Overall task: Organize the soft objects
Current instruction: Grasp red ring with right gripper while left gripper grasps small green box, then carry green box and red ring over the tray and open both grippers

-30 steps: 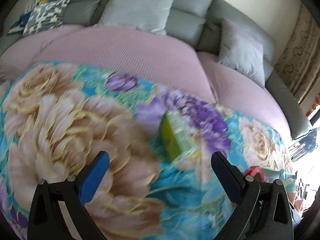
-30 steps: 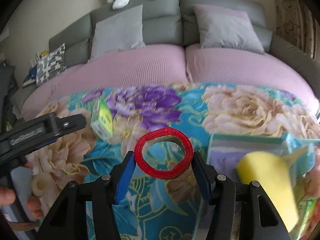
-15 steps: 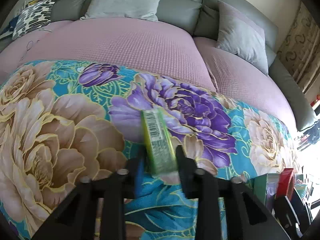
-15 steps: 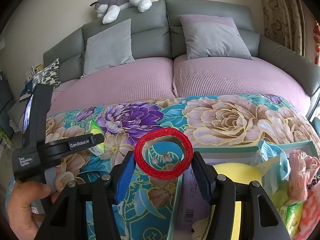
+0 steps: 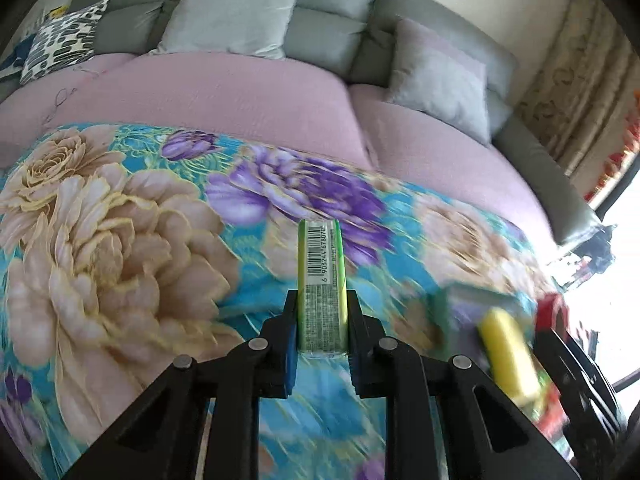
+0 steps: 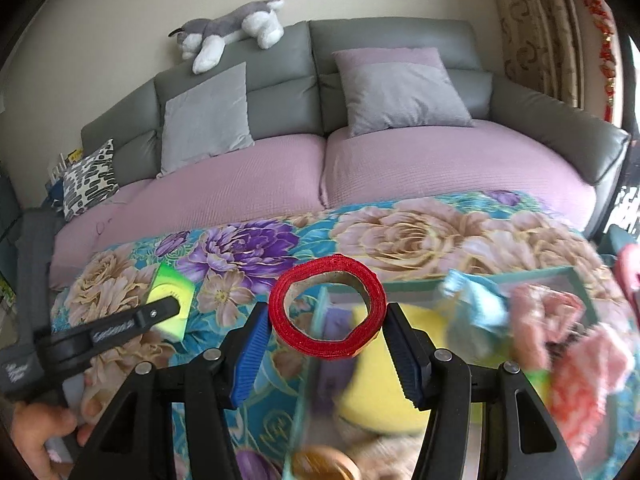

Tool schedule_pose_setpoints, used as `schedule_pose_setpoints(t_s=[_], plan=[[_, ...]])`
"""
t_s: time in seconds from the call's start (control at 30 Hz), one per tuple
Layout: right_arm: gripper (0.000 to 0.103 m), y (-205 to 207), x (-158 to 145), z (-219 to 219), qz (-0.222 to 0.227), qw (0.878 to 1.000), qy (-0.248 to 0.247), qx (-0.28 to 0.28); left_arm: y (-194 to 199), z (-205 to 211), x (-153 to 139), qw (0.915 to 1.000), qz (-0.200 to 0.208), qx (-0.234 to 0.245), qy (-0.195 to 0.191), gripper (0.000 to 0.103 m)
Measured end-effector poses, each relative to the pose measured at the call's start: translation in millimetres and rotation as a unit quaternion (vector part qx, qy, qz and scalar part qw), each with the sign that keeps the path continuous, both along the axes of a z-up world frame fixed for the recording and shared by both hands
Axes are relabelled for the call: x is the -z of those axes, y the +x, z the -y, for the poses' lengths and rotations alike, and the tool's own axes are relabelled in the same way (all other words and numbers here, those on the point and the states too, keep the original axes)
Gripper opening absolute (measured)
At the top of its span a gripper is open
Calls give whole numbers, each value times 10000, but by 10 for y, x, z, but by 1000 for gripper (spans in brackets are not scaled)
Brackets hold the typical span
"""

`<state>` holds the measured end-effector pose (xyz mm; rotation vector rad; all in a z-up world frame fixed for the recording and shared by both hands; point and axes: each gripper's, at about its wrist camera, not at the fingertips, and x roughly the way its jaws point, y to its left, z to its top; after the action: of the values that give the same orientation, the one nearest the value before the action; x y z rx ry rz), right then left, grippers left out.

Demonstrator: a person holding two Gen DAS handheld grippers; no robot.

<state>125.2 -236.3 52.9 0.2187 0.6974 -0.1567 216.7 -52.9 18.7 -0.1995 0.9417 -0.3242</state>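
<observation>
My left gripper (image 5: 322, 306) is shut on a slim green packet (image 5: 320, 264) with a barcode and holds it on edge above the floral cloth (image 5: 120, 240). In the right wrist view the same packet (image 6: 172, 300) shows at the left behind a left finger (image 6: 132, 322), with a hand below. My right gripper (image 6: 326, 328) is shut on a red ring (image 6: 320, 347), squeezed slightly oval. It hangs over the near left part of a teal box (image 6: 520, 274) holding a yellow sponge (image 6: 384, 384) and pink and blue soft pieces. The box's contents are blurred.
A grey sofa (image 6: 360, 40) with a pink cover (image 6: 240, 184) stands behind the cloth, bearing grey cushions (image 6: 400, 92), a patterned cushion (image 6: 88, 176) and a plush dog (image 6: 228, 28). Curtains (image 6: 540, 40) hang at the right. In the left wrist view the box (image 5: 440, 300) lies to the right.
My left gripper went from open to shut on the green packet and lifted it off the cloth, moving right. My right gripper rose and shifted over the box with the red ring.
</observation>
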Motion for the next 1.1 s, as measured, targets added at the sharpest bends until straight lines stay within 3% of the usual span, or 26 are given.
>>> schedule_pose_setpoints(t_s=[0.2, 0.5, 0.83, 1.1], plan=[[60, -484, -37, 214, -177, 9995, -64, 259, -590, 375, -172, 9979, 148, 633, -77, 21], [60, -1118, 200, 639, -526, 9956, 180, 751, -1149, 849, -169, 9912, 229, 1301, 107, 21], [60, -1254, 479, 848, -776, 9926, 346, 865, -1395, 1361, 109, 9787, 372, 1923, 609, 22], [61, -1237, 630, 877, -937, 9912, 384, 848, -1436, 1444, 277, 9746, 296, 2081, 778, 23]])
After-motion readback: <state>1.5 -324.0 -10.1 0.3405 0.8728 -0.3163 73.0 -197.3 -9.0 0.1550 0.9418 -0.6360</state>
